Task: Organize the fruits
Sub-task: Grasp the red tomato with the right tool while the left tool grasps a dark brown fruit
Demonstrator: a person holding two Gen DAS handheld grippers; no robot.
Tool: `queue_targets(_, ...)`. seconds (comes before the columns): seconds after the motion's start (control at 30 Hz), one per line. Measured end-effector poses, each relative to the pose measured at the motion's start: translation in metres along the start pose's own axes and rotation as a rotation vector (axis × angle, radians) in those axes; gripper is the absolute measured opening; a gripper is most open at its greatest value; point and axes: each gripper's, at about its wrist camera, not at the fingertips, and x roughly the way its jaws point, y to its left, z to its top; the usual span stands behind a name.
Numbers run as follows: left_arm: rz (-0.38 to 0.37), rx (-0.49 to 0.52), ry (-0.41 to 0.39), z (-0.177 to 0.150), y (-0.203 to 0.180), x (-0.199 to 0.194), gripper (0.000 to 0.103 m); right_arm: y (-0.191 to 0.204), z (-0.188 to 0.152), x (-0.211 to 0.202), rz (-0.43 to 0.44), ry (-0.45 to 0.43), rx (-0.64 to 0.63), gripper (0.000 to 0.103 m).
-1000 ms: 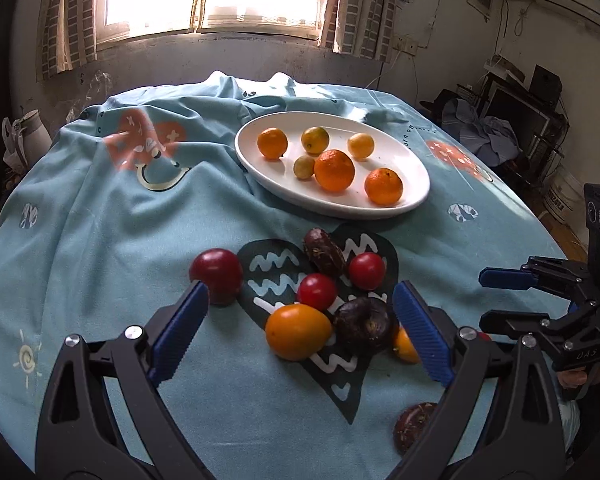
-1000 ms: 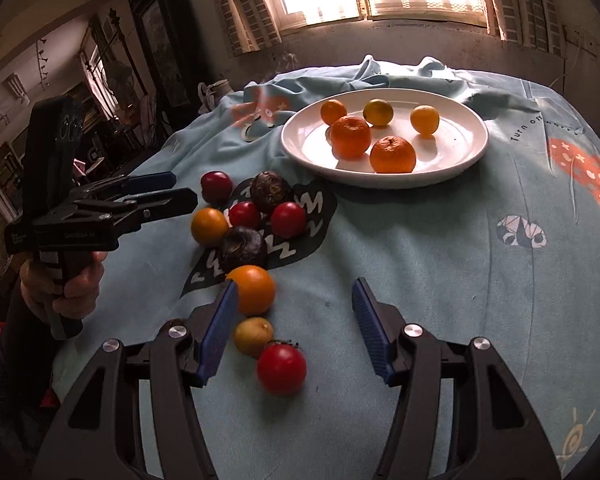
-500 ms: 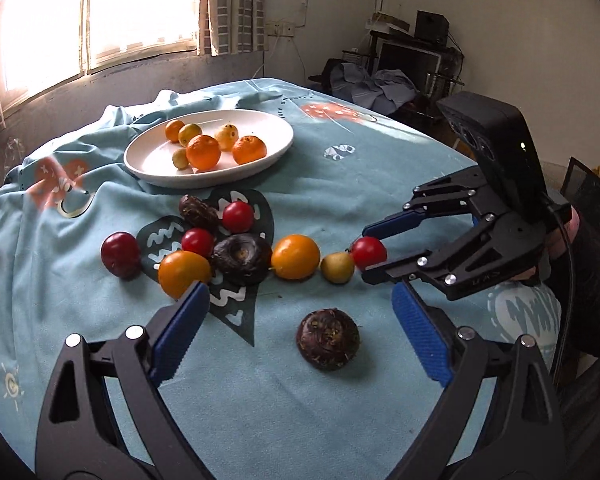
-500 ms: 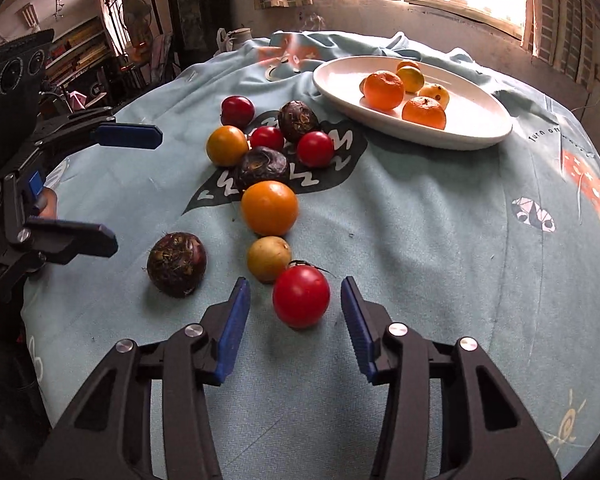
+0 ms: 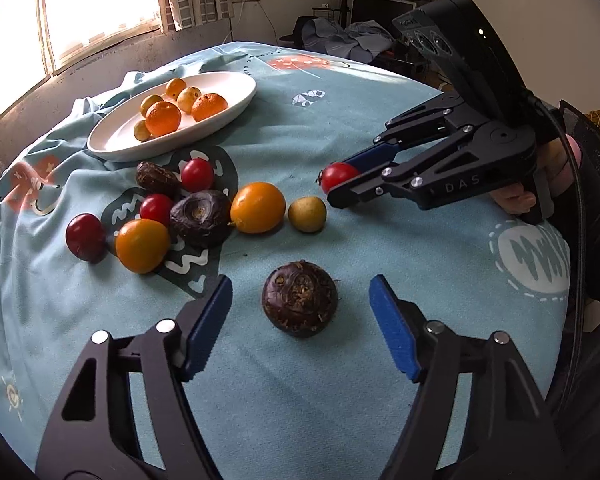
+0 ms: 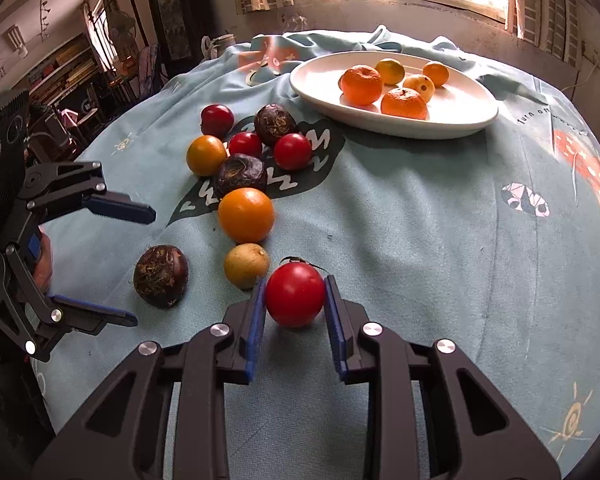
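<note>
A red tomato (image 6: 295,294), near on the cloth-covered surface (image 6: 420,220), is pinched by the right gripper (image 6: 295,300); it could be bruised or squirted out if squeezed harder. The left gripper (image 5: 300,312) is held spread around a dark round fruit (image 5: 299,299), untouched.

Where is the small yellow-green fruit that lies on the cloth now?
In the right wrist view the small yellow-green fruit lies on the tablecloth, between the large orange and the red tomato.
</note>
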Motion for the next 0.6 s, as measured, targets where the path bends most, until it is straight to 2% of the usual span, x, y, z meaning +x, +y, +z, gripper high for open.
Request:
queue_targets(0.07, 0.003, 0.0, 0.023, -0.001, 0.0, 0.005, 0.06, -0.008, 0.001, -0.001, -0.016, -0.005, 0.041, 0.029)
queue_targets(0.43, 0.003, 0.001, 0.051, -0.003, -0.002, 0.011, 0.059, -0.012, 0.0, -0.003, -0.028, -0.008, 0.074, 0.029)
queue_targets(0.6, 0.018, -0.012, 0.069, -0.003, 0.0, 0.015, 0.044, -0.013, -0.002, -0.005, -0.027, -0.013, 0.08, 0.029)
